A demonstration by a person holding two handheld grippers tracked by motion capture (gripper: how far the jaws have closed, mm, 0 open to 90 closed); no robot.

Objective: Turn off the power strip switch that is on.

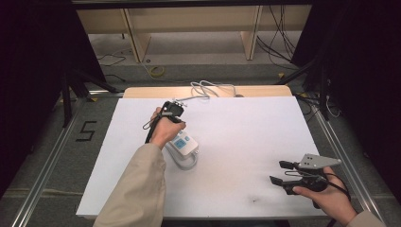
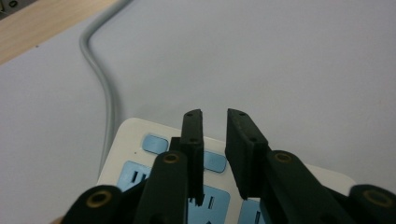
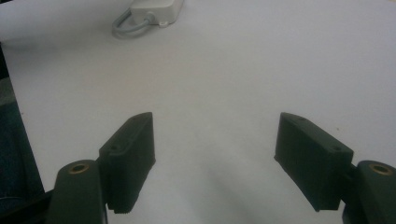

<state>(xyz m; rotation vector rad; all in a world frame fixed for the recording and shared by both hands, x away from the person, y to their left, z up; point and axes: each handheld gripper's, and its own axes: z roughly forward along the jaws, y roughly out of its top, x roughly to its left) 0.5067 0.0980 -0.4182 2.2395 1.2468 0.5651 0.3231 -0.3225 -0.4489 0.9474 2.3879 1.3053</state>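
Note:
A white power strip with blue socket faces lies left of centre on the white table sheet. Its grey cable runs off toward the far edge. My left gripper is held over the strip, pointing down at it. In the left gripper view the strip lies just under my left gripper, whose jaws stand a narrow gap apart with nothing between them. My right gripper rests near the front right corner, open. In the right gripper view it has bare sheet between its jaws.
A looped grey cable sits by the strip's near end. A wooden table edge shows beyond the sheet. Metal frame rails flank the table. More cables lie on the floor behind.

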